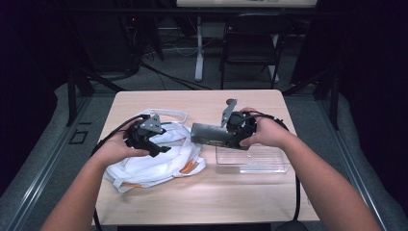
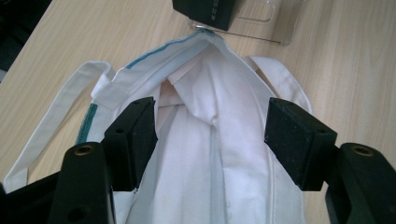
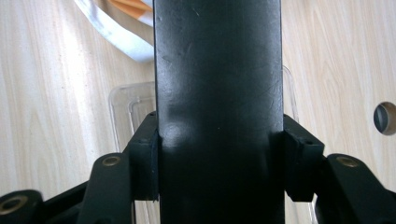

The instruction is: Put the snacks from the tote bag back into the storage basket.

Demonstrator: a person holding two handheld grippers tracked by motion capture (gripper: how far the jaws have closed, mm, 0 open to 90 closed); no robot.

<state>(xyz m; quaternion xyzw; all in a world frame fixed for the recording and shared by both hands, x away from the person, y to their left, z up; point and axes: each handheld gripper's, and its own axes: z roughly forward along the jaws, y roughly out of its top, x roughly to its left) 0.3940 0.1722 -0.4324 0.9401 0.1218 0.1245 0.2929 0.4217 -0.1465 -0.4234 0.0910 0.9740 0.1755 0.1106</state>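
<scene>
- Packing job as I read it: dark box point(image 1: 211, 134) headed for the white cloth bag point(image 1: 154, 163), which lies crumpled on the left half of the wooden table point(image 1: 202, 202).
- Bag sits straight under and ahead of my left gripper point(image 2: 212, 135); its teal-trimmed mouth edge point(image 2: 154, 51) points toward the box, so the opening faces the load.
- Box long axis runs level, out from my right gripper point(image 3: 218, 161) toward the bag; its far end is just beside the bag's rim and apart from it.
- Clear plastic tray point(image 1: 255, 161) lies under and behind the box, on the right.
- Right jaws are clamped on the box, pads pressing its two long sides.
- Left jaws stand wide, cloth between them, pads not pinching it.
- Right hand is nearer the box; left is nearer the bag, so left probably needs to lift the mouth first.
</scene>
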